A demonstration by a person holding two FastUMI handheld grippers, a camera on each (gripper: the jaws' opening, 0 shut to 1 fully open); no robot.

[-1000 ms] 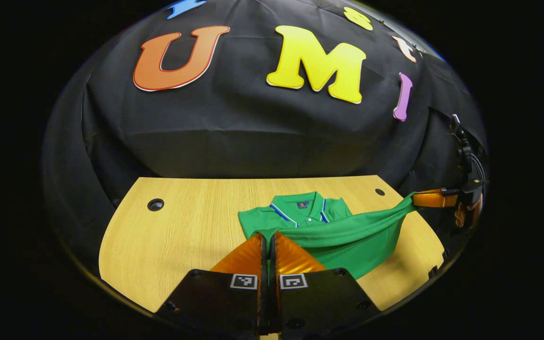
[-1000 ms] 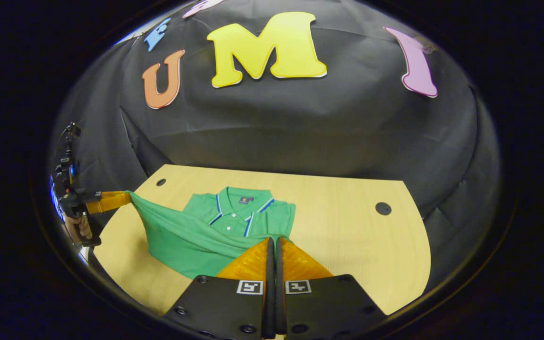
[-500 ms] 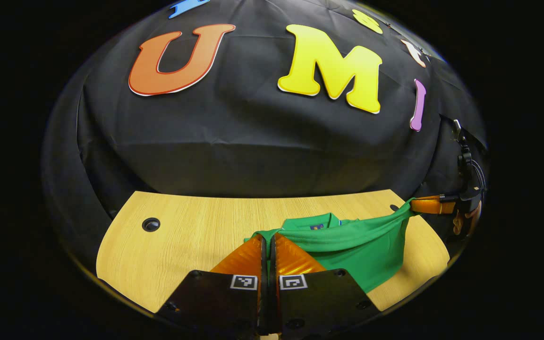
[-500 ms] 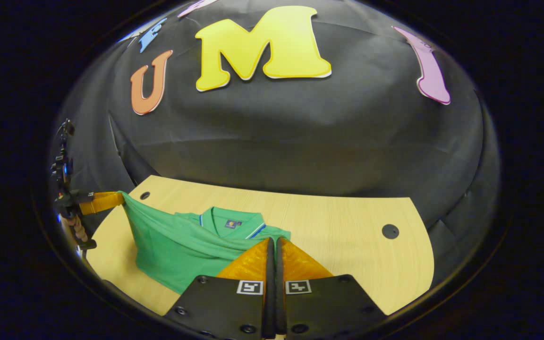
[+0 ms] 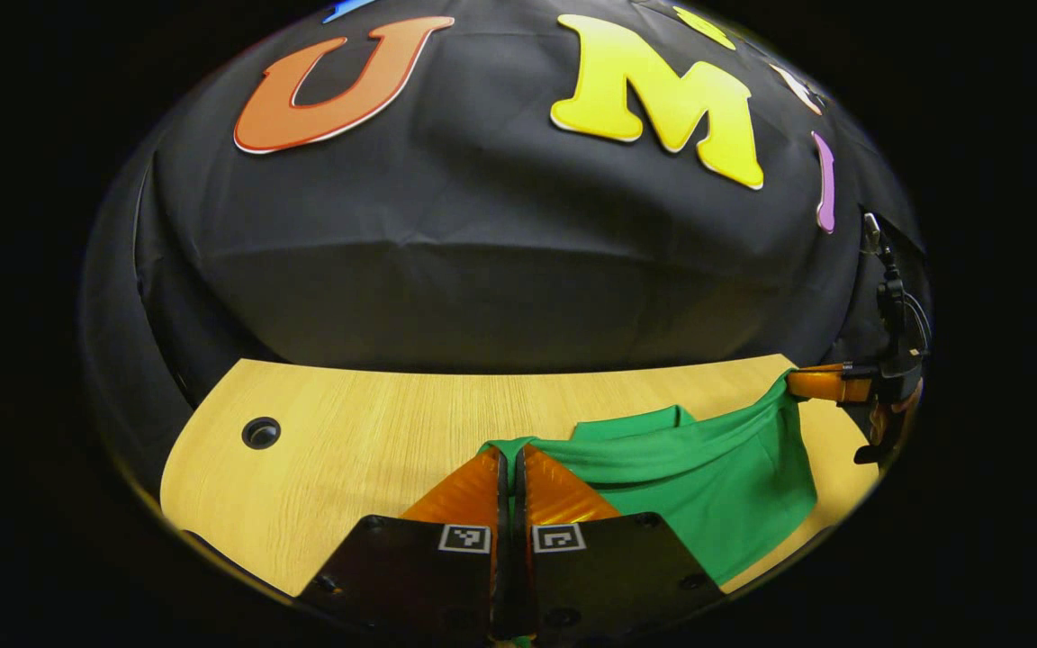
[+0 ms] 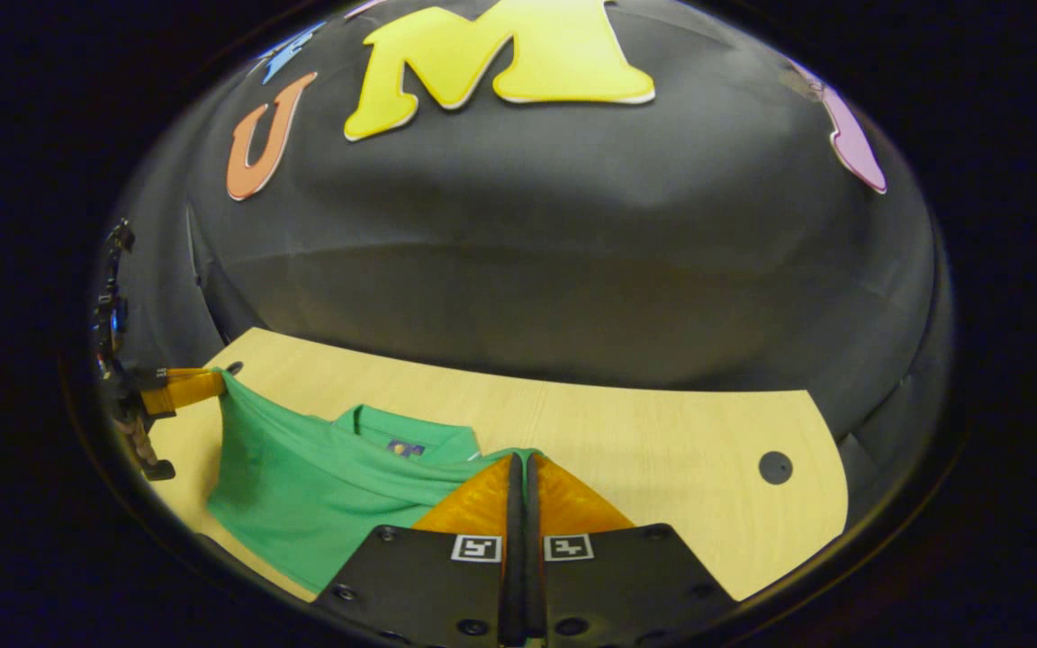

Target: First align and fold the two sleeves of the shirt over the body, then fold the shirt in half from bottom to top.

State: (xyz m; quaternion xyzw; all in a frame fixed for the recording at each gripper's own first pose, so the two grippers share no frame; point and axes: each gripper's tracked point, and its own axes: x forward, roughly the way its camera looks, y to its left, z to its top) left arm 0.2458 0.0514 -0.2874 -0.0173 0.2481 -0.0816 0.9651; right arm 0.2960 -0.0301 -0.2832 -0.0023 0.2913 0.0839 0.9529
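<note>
While we carry the bottom edge toward the collar, our left gripper (image 5: 510, 459) has its two fingers pressed together on the left corner of the hem of the green shirt (image 5: 707, 477). To its right the cloth runs as a taut band over to our right gripper (image 5: 820, 384), which is pinched in the same way on the other corner; in the right gripper view its fingers (image 6: 482, 499) are narrow and closed on the hem. The shirt lies on the wooden table (image 5: 347, 432), toward the near side, with its lower half lifted off the surface.

Compared with one second ago, the raised hem has travelled farther away from us. Then the whole collar with its striped placket was open to see; now only the top of the collar (image 6: 401, 432) looks out above the band. We judge that the sleeves are already folded in and that the last fold is nearly done.
</note>
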